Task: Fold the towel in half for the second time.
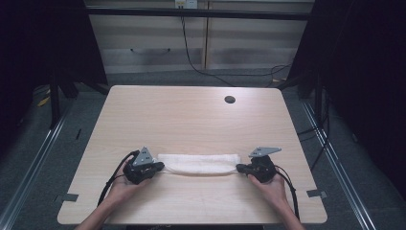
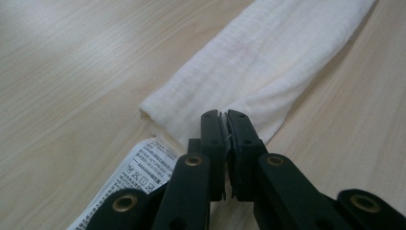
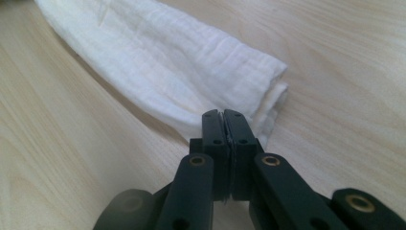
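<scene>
Now both the left gripper (image 1: 160, 167) and right gripper (image 1: 239, 168) have jaws clamped on the folded white cloth's (image 1: 198, 163) ends.

Black left gripper (image 1: 160, 166), right gripper (image 1: 239, 167): brass rivets, grey three-cornered plates, black cables.

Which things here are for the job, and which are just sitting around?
For the job:
- white cloth, folded into a long strip
- left tongs, shut on one end of it
- right tongs, shut on the other end
- care label on the cloth

Just there:
- table
- round hole in the tabletop
- cables on the floor behind
</scene>
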Demonstrator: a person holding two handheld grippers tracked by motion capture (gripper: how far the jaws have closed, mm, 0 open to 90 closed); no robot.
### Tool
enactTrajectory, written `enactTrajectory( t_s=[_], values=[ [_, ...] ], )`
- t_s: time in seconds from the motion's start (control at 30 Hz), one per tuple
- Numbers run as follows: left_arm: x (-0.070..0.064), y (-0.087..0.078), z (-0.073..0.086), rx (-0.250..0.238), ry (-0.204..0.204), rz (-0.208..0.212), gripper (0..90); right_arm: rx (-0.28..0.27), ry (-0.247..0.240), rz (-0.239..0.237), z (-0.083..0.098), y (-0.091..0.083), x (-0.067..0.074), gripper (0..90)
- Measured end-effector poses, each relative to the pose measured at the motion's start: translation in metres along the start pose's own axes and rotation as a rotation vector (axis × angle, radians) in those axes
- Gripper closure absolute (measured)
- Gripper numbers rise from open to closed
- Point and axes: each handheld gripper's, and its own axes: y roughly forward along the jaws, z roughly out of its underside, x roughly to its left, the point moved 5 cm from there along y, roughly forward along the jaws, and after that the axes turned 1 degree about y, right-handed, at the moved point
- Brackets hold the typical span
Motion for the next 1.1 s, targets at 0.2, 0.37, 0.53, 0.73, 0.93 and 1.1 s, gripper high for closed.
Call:
enactTrajectory(
  t_s=[0.2,0.37,0.53,0.73,0.93,1.1],
  values=[
    [0.0,-0.008,0.003,-0.012,-0.027,0.049,78.9,-0.016,-0.012,-0.04,0.001,-0.001,0.005,84.0],
    [0.003,-0.018,0.002,-0.038,-0.082,0.078,70.0,-0.053,0.0,-0.069,-0.002,-0.008,0.008,77.1],
    [0.002,-0.032,-0.003,-0.085,-0.112,0.061,59.9,-0.118,0.014,-0.068,-0.004,-0.026,0.006,73.4],
    [0.003,-0.05,-0.004,-0.093,-0.167,0.034,42.4,-0.188,0.059,-0.048,-0.004,-0.052,0.002,67.4],
    [0.012,-0.066,0.006,-0.107,-0.242,0.02,32.2,-0.217,0.081,-0.011,0.006,-0.069,0.0,58.1],
    [0.02,-0.082,0.016,-0.134,-0.275,-0.001,28.3,-0.236,0.103,0.016,0.017,-0.079,-0.006,49.2]
  ],
)
